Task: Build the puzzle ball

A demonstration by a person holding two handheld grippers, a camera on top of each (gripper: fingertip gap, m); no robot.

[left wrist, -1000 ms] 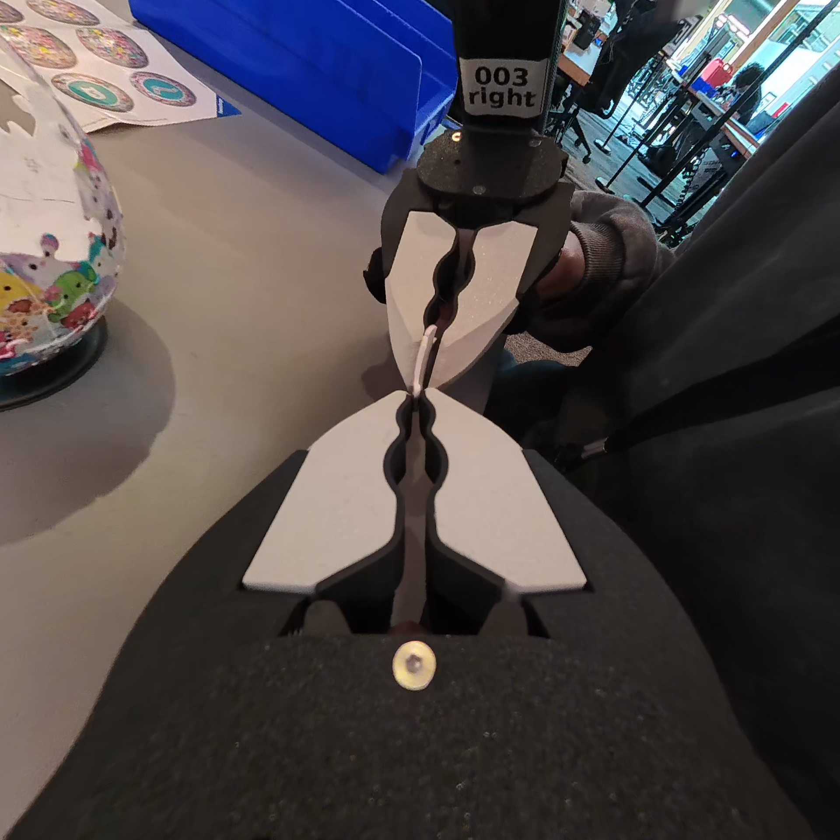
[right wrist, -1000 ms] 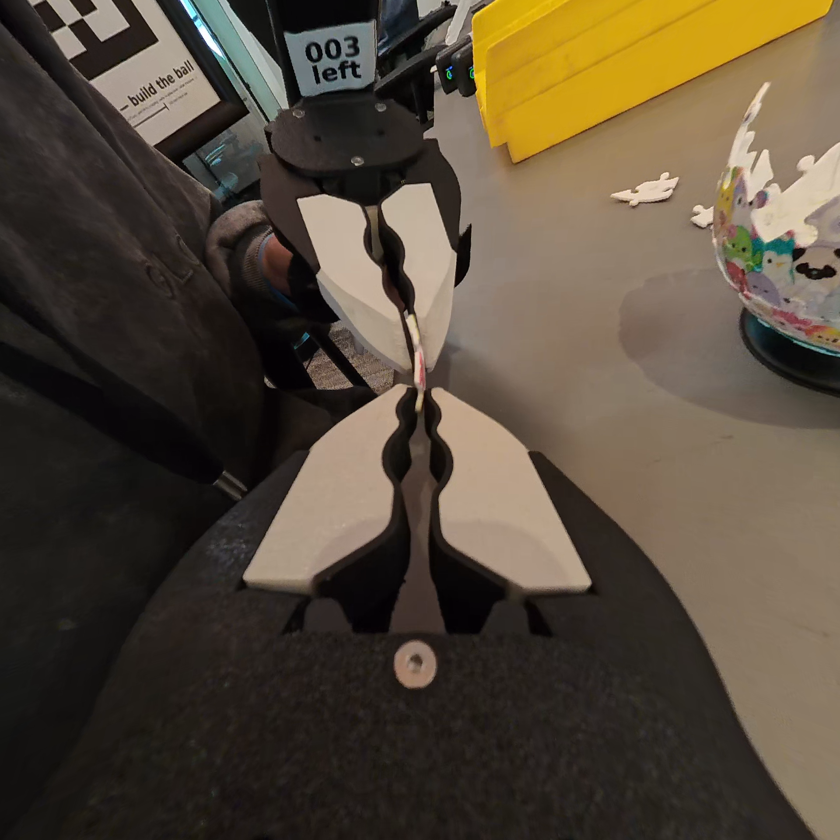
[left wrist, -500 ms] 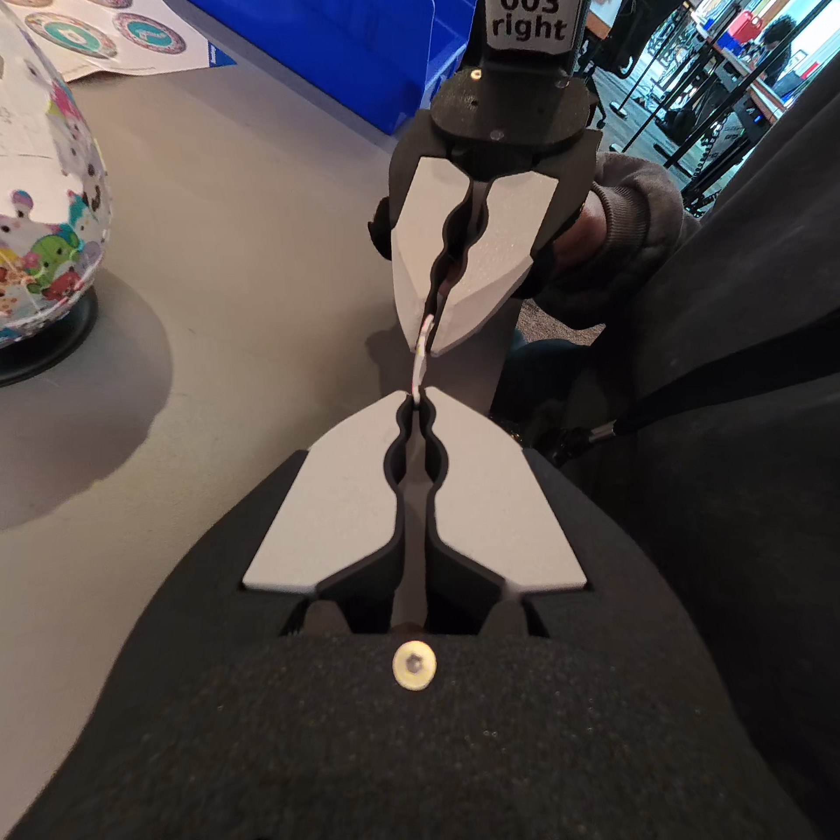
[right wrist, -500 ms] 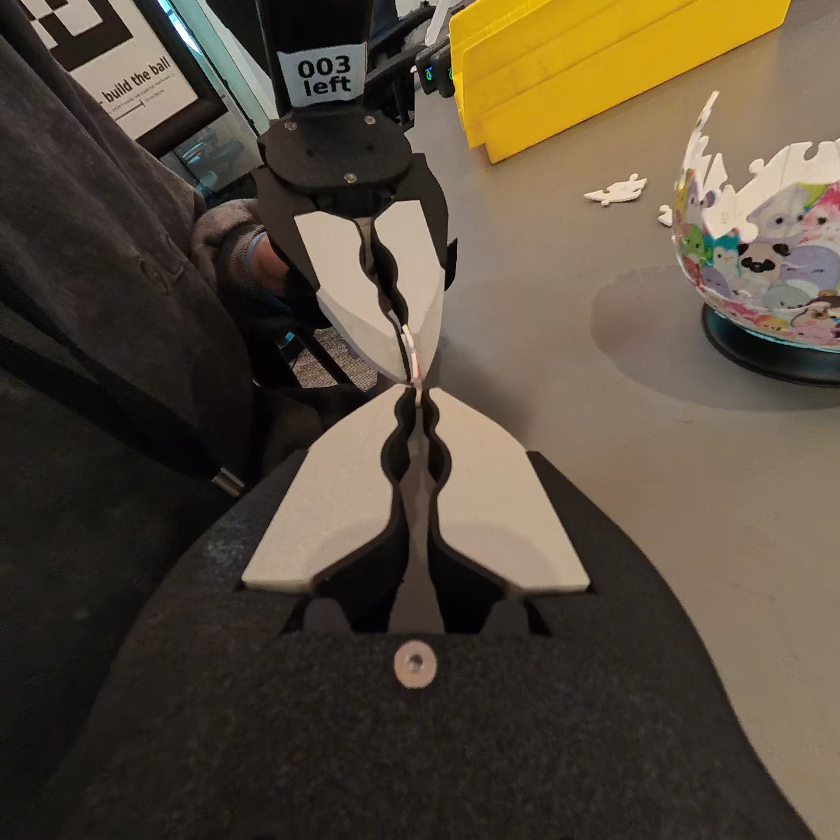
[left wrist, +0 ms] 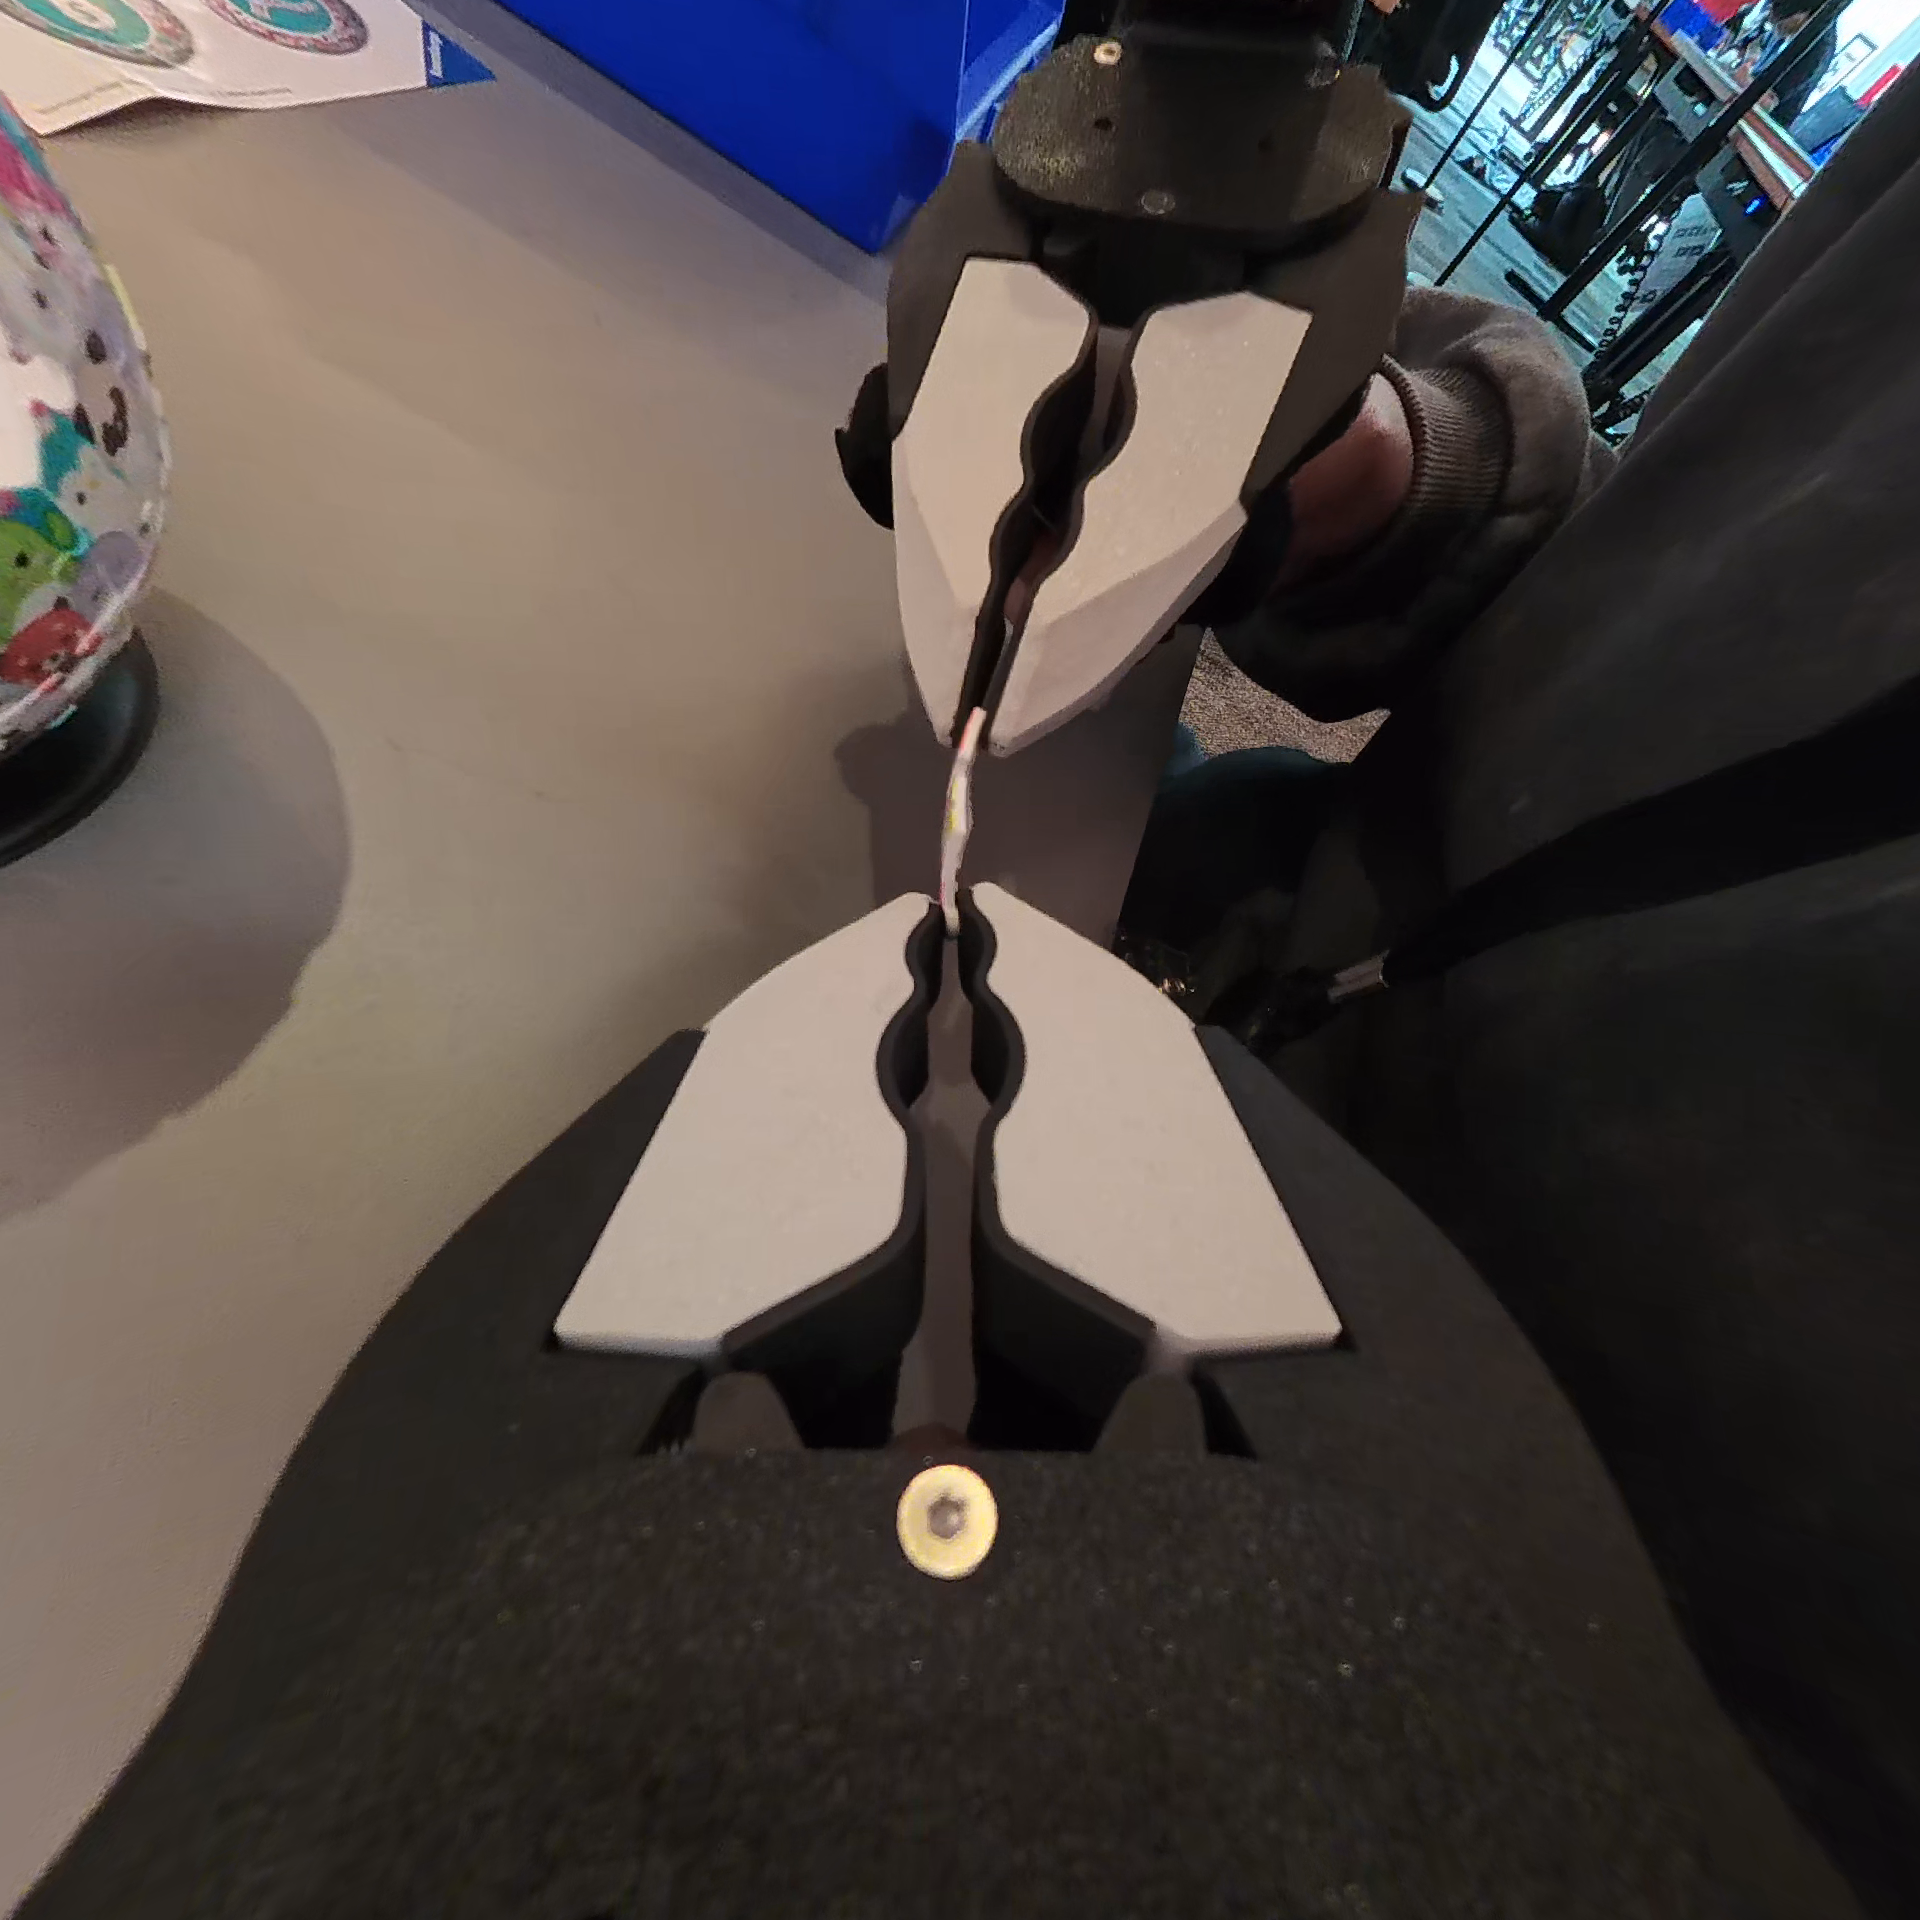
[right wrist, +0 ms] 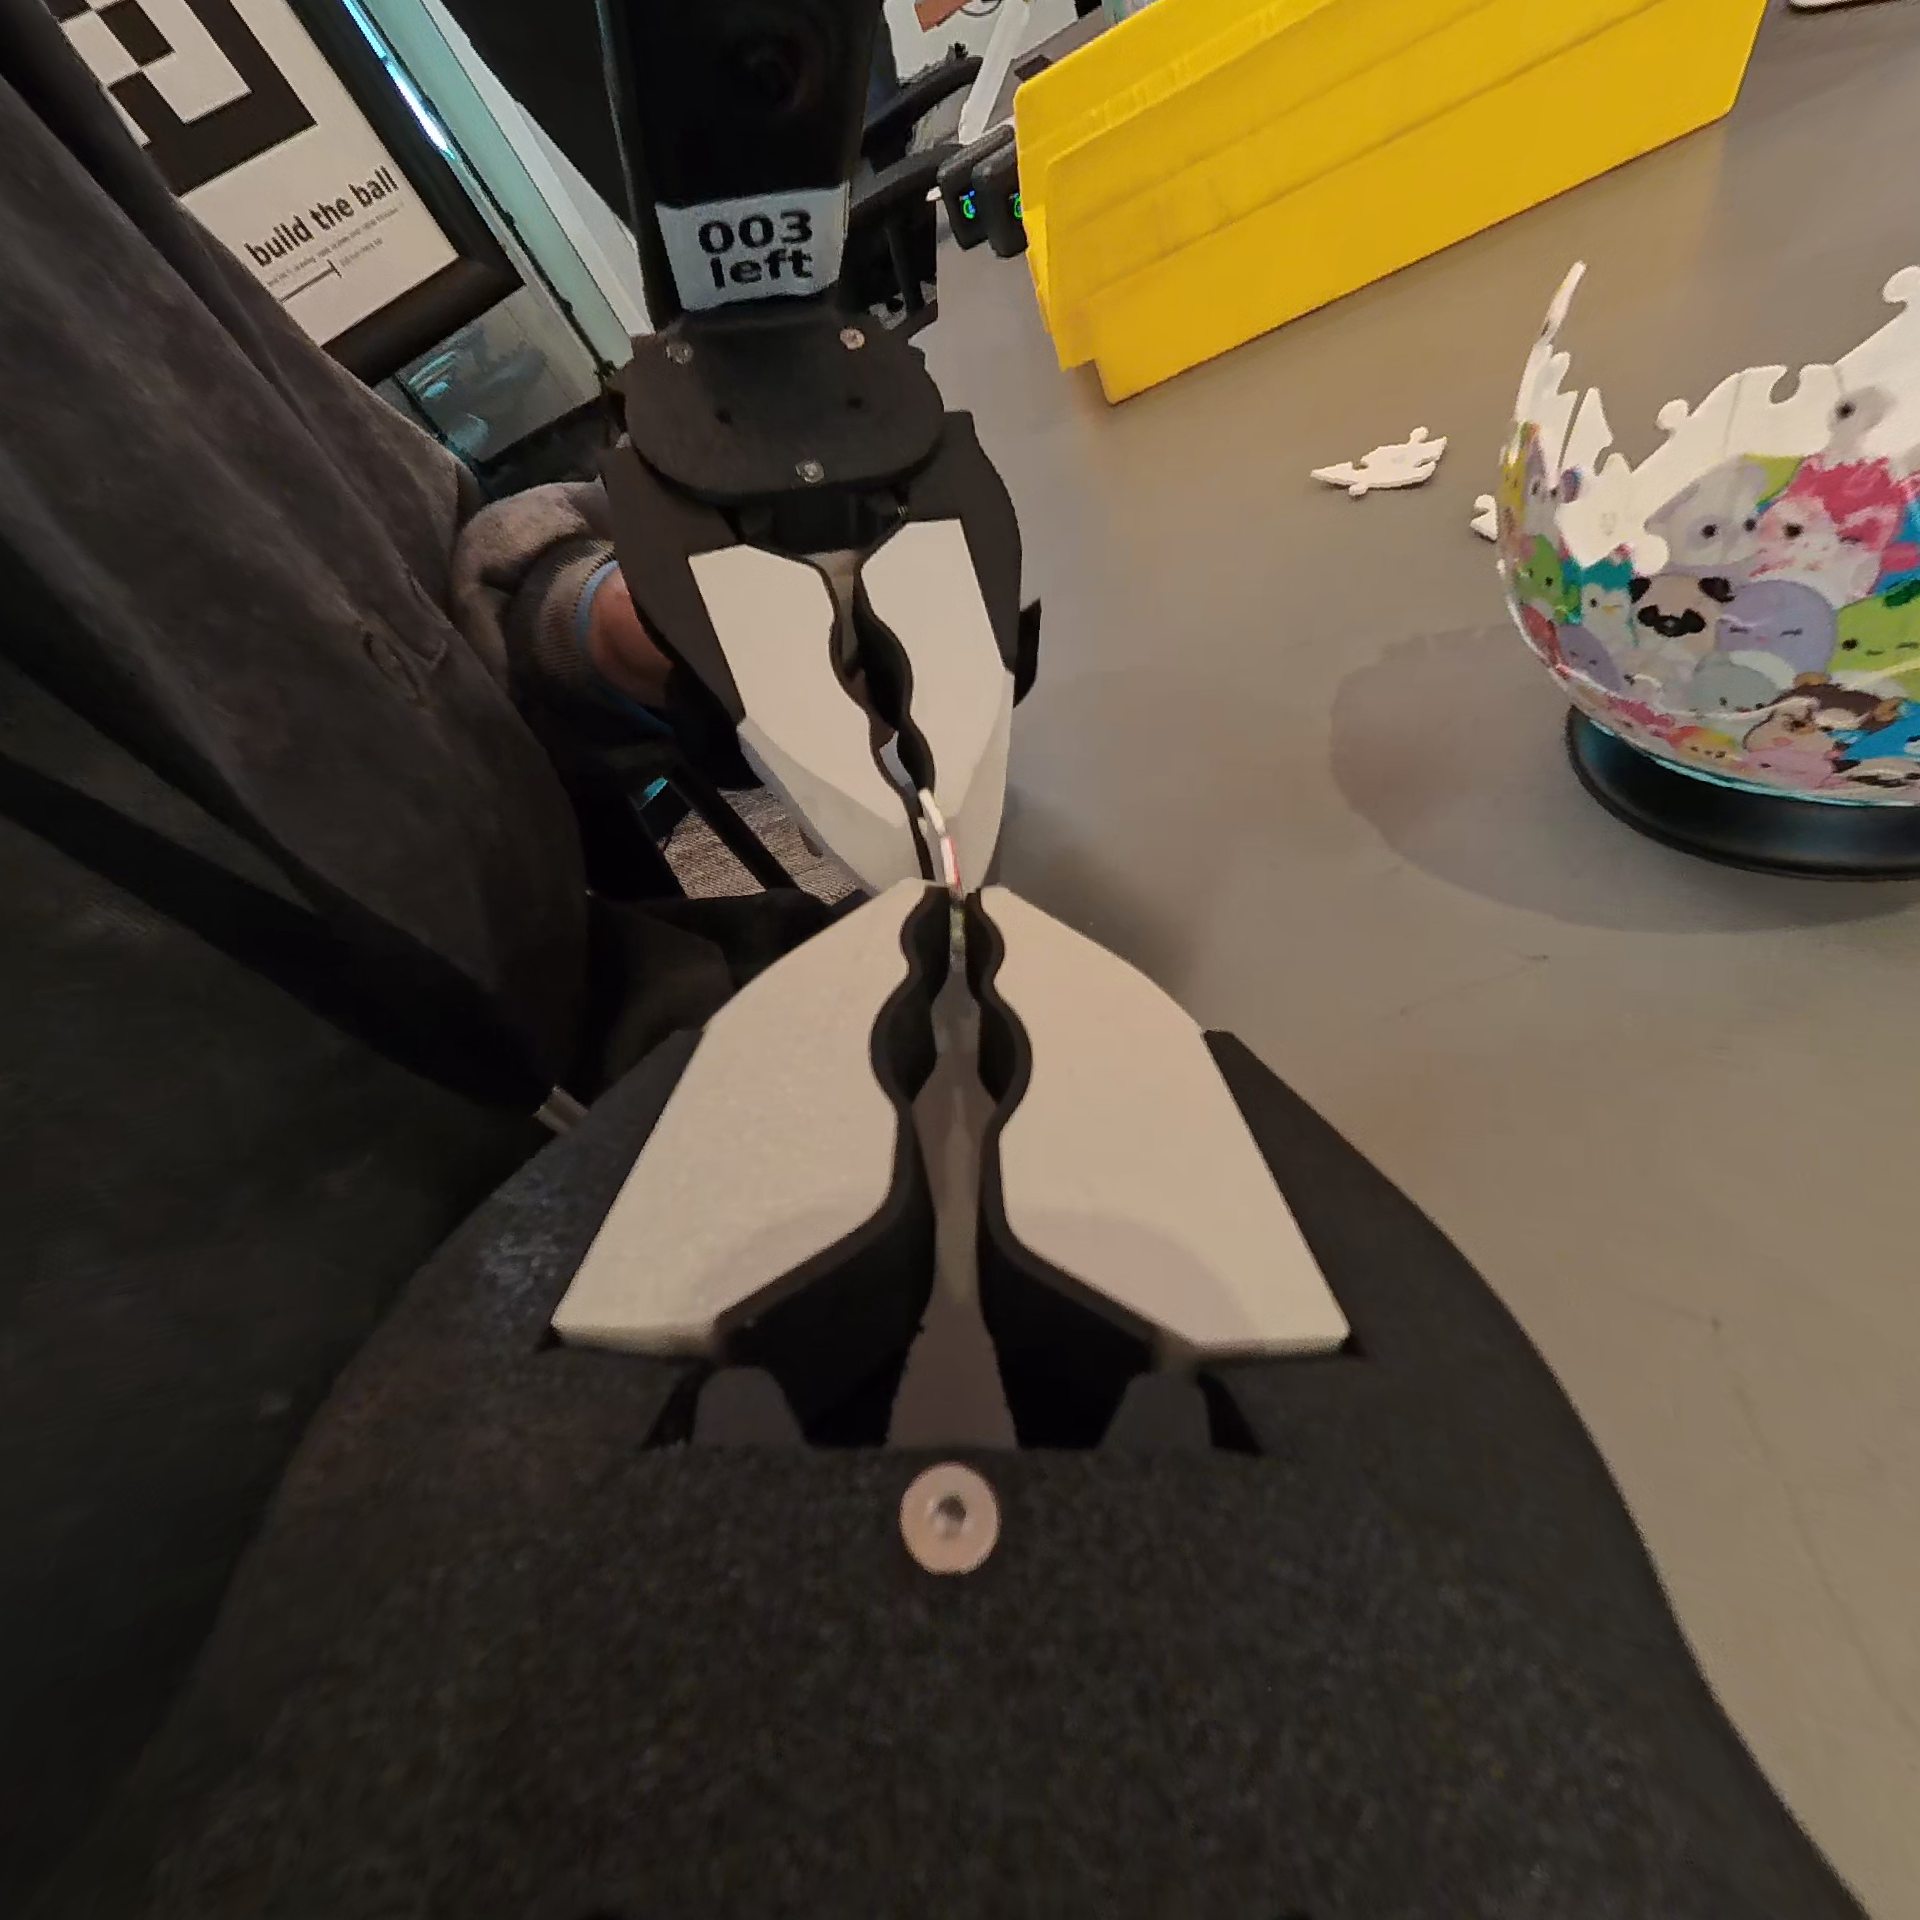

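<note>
A thin puzzle piece (left wrist: 958, 821) hangs edge-on between my two grippers, which face each other tip to tip at the table's near edge. My left gripper (left wrist: 948, 916) is shut on its near end. My right gripper (left wrist: 975, 727) is shut on its far end. In the right wrist view, the right gripper (right wrist: 952, 902) and left gripper (right wrist: 948, 871) nearly touch, with the piece (right wrist: 938, 826) between the left fingers. The half-built, colourful puzzle ball (right wrist: 1745, 623) stands open-topped on a black stand (right wrist: 1714, 826), well off to the side. It also shows in the left wrist view (left wrist: 62, 468).
Loose white pieces (right wrist: 1377, 473) lie on the grey table (right wrist: 1351, 1039) near a yellow bin (right wrist: 1351, 177). A blue bin (left wrist: 779, 94) and a printed sheet (left wrist: 208, 42) lie at the far side. A person's dark clothing (left wrist: 1662, 935) fills the side beyond the table's edge. The tips of both grippers are at nearly the same place.
The two grippers have drawn slightly apart, so more of the piece shows between their tips. Both views have swung: the ball slid left in the left view and further into the right view.
</note>
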